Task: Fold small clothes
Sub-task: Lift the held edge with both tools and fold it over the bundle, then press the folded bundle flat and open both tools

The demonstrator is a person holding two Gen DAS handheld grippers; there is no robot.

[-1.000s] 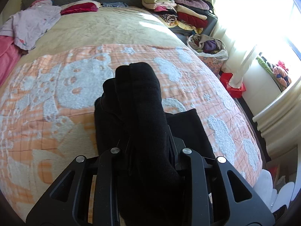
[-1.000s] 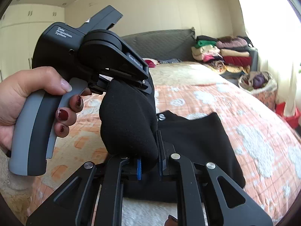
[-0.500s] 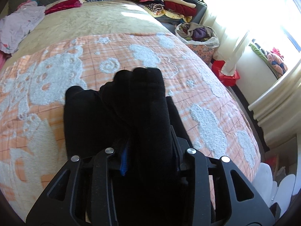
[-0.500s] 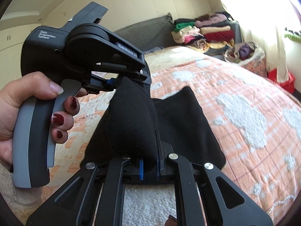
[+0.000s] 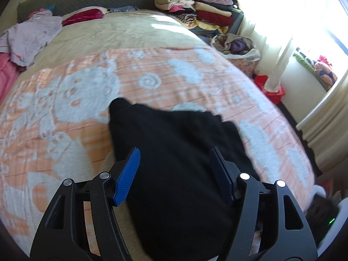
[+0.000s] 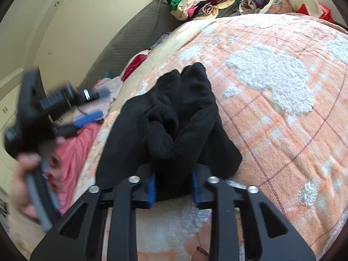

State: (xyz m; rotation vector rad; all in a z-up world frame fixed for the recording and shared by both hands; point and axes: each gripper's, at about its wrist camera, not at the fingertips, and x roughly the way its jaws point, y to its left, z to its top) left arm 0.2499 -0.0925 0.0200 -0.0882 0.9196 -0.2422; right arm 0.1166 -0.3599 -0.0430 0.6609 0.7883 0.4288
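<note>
A black garment (image 5: 174,156) lies on the orange and white blanket (image 5: 65,113) of the bed. My left gripper (image 5: 174,169) is open, its blue pads (image 5: 127,174) wide apart above the cloth, holding nothing. In the right wrist view the black garment (image 6: 174,117) is bunched and folded over itself. My right gripper (image 6: 174,184) is shut on its near edge, with cloth between the blue pads (image 6: 152,187). The left gripper (image 6: 43,108) shows blurred at the left of that view, held in a hand.
Stacks of folded clothes (image 5: 195,15) and a bag of clothes (image 5: 235,43) sit at the far right beside the bed. A lilac garment (image 5: 32,37) and pink cloth (image 5: 6,80) lie at the bed's far left. The window is at the right.
My left gripper has opened, let go of the black garment and pulled away to the left. The right gripper still holds the cloth, now lowered onto the bed and bunched.
</note>
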